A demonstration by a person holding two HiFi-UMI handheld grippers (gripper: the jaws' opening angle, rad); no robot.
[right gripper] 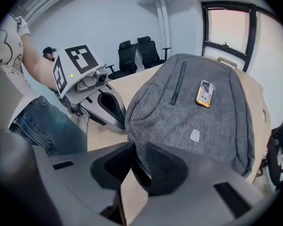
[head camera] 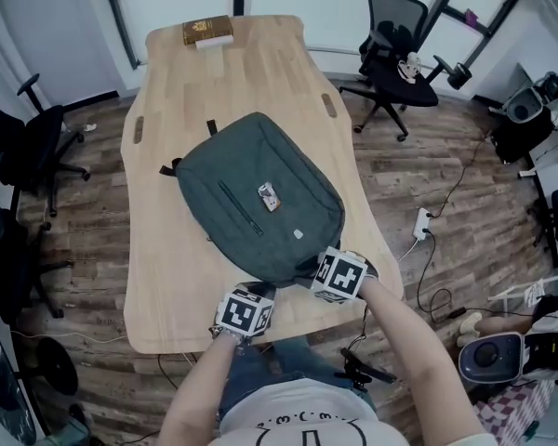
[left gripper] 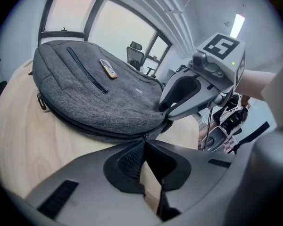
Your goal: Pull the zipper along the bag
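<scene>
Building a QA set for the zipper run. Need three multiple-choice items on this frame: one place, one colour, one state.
1. Where is the brown box?
A) far end of the table
B) on a chair
C) on the floor

2. What colour is the backpack?
A) red
B) grey
C) yellow

3. What is the left claw doing?
A) wide open
B) holding the brown box
C) closed on the zipper pull

Key: 1A, it sits at the table's far edge. 2B, the fabric is grey in all views. 3C, its jaws meet at the pull.
</scene>
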